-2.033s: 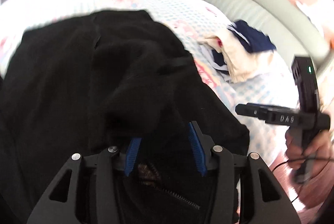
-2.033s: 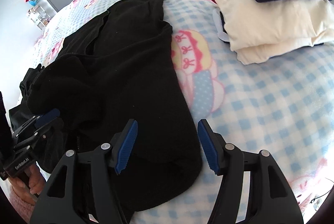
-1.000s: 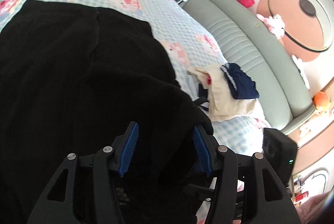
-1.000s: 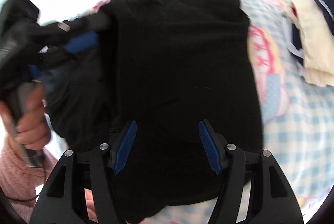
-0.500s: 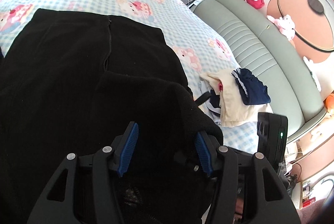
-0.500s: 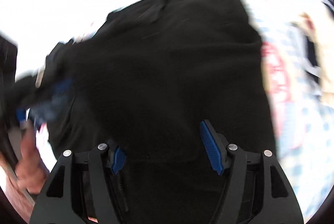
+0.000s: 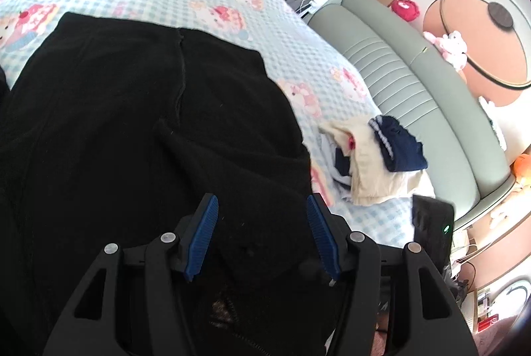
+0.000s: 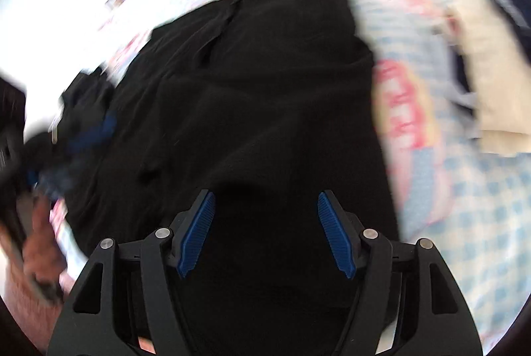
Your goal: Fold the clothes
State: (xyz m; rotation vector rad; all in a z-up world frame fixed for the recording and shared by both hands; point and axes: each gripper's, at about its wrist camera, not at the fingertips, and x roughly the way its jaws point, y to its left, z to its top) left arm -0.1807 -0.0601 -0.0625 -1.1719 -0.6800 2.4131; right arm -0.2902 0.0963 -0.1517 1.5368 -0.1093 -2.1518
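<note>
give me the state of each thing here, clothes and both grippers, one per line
black garment: spread on the bed, front zipper closed, near part folded over itself
cream garment: folded, in a pile on the bed
navy garment: folded, on top of the cream garment
left gripper: jaws apart over black fabric, pads not pressing it
right gripper: jaws apart over the black garment, nothing gripped
</note>
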